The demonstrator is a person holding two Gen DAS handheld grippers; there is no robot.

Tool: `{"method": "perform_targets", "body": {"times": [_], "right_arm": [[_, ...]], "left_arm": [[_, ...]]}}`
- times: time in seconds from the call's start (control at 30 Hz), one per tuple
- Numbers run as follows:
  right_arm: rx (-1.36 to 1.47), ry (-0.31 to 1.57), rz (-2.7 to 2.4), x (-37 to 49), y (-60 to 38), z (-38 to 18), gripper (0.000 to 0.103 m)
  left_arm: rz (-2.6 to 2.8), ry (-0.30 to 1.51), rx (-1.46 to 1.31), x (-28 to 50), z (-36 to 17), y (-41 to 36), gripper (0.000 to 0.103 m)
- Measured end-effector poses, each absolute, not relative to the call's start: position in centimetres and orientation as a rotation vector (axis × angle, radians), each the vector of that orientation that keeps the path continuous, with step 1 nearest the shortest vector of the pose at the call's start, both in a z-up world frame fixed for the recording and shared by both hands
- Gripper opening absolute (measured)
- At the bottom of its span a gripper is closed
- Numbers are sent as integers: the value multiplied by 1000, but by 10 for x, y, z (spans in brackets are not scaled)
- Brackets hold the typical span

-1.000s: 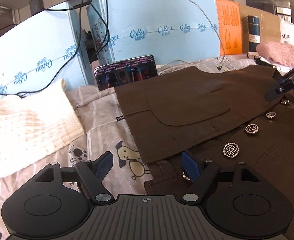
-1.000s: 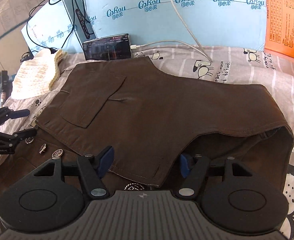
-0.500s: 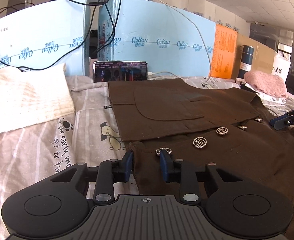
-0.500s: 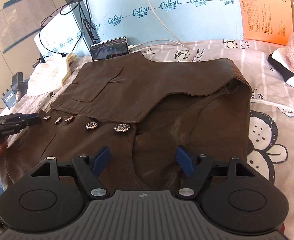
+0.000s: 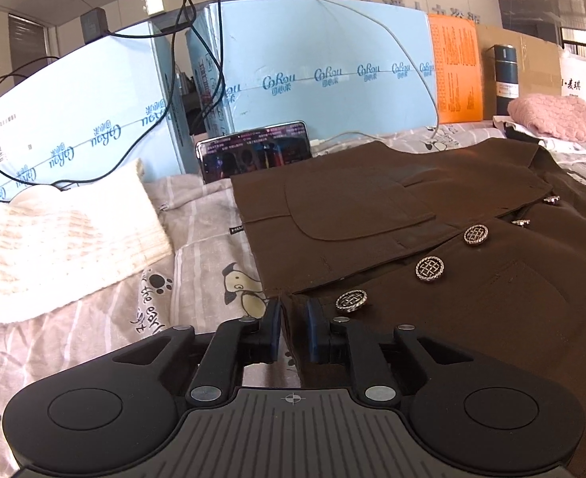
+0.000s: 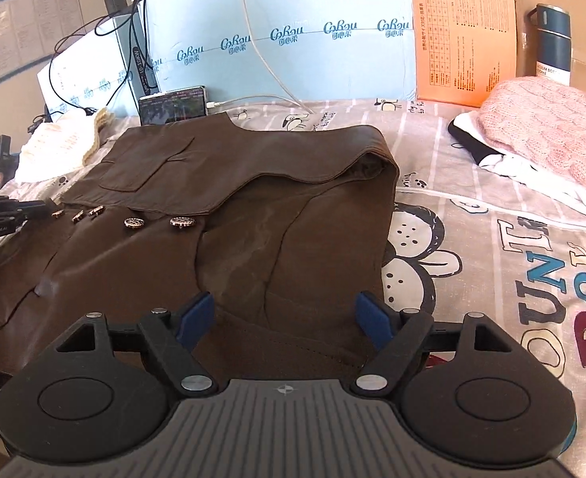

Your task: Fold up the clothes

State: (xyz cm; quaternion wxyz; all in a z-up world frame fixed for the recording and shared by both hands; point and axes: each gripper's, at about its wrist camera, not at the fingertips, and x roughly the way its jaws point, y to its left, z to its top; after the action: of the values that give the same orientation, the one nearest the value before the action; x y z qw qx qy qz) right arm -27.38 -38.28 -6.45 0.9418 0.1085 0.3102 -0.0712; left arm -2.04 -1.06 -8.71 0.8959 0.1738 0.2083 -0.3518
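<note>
Left claw [image 5: 293, 328] closed on (creased) brown jacket [image 5: 432, 239].

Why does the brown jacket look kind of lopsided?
The brown jacket is only half folded: its far half lies doubled over, leaving the buttons showing, and the right edge puffs open. The left gripper pinches its corner.

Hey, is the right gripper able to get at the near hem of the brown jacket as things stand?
Probably yes. The right gripper has its tongs spread wide, with the brown jacket lying flat just ahead and its near hem between them. Nothing lies on that stretch, and the left gripper is off at the far side.
</note>
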Motion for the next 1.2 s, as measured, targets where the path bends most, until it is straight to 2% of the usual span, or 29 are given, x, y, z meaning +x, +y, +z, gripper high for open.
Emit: {"method": "perform_targets", "body": {"times": [0.03,0.1,0.17,0.2,0.43,0.63,0.83,1.2], "right_arm": [[214,614,-144,-277,-380,-63,79],[178,573,-125,-286,-374,-58,84],[130,554,-74,-293,-364,-55,87],[106,544,-47,-297,-360,-54,89],[-27,528,124,-317,-331,-50,94],[-147,561,192,-328,-310,-54,94],[-306,652,122,-323,-298,-68,94],[-494,534,138,-296,-272,-75,96]], "left_arm": [[-740,412,344,-27,-82,-7,43],[-801,361,315,-44,-70,1,78],[-913,314,316,-68,-62,6,92],[-980,299,328,-80,-59,7,94],[-1342,268,567,-156,-67,2,97],[-1196,284,849,-179,-102,-19,97],[-1142,287,665,-161,-105,-13,98],[-962,233,618,-140,-104,4,97]]}}
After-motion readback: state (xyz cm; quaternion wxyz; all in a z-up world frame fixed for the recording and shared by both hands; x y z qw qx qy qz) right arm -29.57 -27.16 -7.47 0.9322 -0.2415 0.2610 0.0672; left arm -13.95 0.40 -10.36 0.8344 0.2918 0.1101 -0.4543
